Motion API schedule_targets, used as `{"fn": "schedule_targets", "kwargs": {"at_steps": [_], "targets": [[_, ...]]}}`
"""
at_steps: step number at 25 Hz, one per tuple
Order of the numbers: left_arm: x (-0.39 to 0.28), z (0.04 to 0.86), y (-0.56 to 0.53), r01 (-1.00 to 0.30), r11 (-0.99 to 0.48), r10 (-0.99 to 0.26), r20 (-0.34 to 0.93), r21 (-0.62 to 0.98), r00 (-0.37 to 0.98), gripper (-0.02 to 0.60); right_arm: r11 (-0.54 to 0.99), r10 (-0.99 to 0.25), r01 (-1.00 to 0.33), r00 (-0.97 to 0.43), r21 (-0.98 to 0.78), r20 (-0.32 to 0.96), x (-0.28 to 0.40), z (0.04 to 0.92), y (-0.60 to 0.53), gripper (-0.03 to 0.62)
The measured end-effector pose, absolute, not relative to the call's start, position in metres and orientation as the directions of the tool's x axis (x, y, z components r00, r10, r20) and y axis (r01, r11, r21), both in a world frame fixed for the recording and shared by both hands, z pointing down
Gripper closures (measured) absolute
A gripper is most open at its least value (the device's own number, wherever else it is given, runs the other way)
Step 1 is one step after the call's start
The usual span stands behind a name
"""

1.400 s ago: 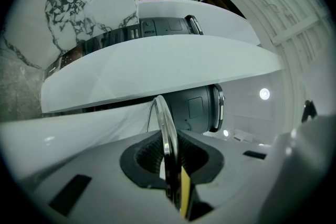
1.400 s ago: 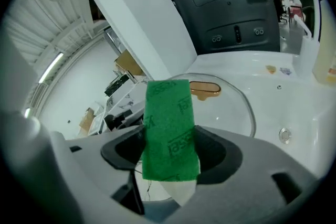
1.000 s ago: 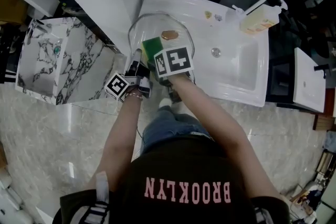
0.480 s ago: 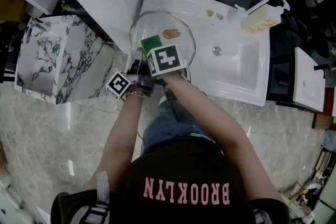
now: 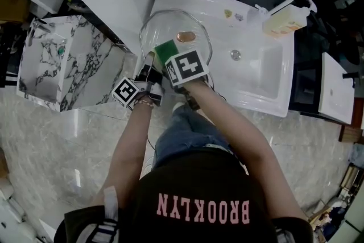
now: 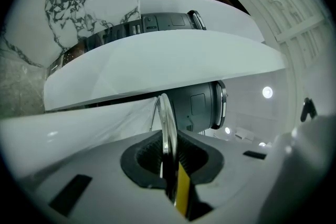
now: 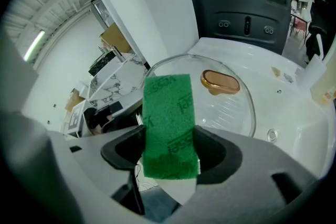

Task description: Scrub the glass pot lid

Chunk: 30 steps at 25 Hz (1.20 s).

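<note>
Head view: the lid (image 5: 190,24) lies over the left end of the sink (image 5: 267,85), knob (image 5: 185,36) facing up. The left claw (image 5: 149,68) grips its near rim.

Left gripper view: the jaws are clamped on the rim, which is seen edge-on.

Right gripper view: the right claw (image 7: 170,152) is closed on a green pad (image 7: 169,118). The pad's long axis points ahead at the lid.
</note>
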<state>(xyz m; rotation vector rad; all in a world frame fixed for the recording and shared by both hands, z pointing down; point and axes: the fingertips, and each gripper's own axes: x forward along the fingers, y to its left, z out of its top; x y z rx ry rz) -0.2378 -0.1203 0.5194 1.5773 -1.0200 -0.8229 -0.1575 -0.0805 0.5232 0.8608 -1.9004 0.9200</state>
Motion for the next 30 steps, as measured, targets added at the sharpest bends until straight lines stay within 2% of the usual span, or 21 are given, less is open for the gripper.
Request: {"fn": "schedule_targets", "kwargs": {"at_steps": [10, 21, 30], "targets": [[-0.237, 0.516, -0.121, -0.202, -0.117, -0.914, -0.026, 0.972, 0.405, 0.538, 0.45, -0.105, -0.793, -0.503, -0.41, 0.858, -0.136, 0.532, -0.076, 0.315], [-0.235, 0.516, -0.12, -0.186, -0.106, -0.913, -0.021, 0.977, 0.408, 0.538, 0.356, 0.032, -0.701, -0.651, -0.617, 0.758, -0.11, 0.541, -0.082, 0.315], [-0.235, 0.516, -0.122, -0.191, -0.116, -0.912, -0.028, 0.975, 0.41, 0.538, 0.443, 0.014, -0.741, -0.557, -0.505, 0.83, -0.068, 0.563, -0.103, 0.315]]}}
